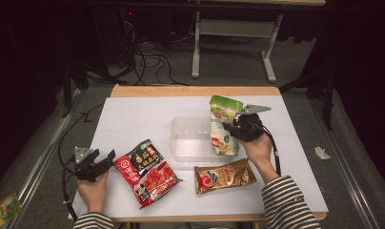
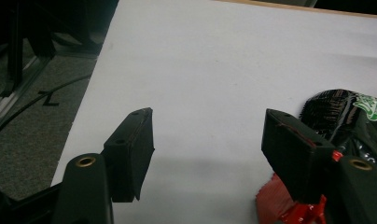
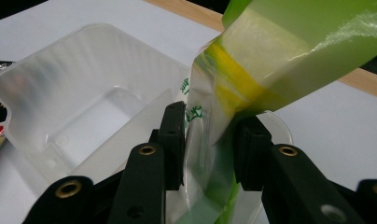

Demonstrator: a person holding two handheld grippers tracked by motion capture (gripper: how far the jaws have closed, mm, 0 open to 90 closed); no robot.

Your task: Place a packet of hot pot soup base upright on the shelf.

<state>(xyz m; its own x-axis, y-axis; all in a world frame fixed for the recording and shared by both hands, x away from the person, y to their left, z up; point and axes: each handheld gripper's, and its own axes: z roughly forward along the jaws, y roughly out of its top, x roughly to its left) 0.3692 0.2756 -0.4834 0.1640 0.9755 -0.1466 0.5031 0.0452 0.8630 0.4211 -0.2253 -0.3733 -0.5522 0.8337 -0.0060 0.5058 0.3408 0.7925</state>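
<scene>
A green and white pouch (image 1: 223,112) stands upright in the right end of a clear plastic tray (image 1: 181,121). My right gripper (image 1: 232,125) reaches it from the right. In the right gripper view the pouch (image 3: 270,60) runs between the jaws of that gripper (image 3: 213,114), and the pads sit at its sides without visibly squeezing it; the tray (image 3: 60,51) lies behind. My left gripper (image 1: 104,155) rests open at the table's front left, with bare white surface between its jaws (image 2: 208,114). A red and black pouch (image 1: 147,171) (image 2: 345,112) lies just right of it.
A gold pouch (image 1: 224,176) lies flat in front of the tray, near the right forearm. The white mat (image 1: 133,114) covers the wooden table. Cables (image 1: 152,62) and a table frame (image 1: 228,28) are on the floor beyond; a green packet (image 1: 5,207) lies on the floor at the left.
</scene>
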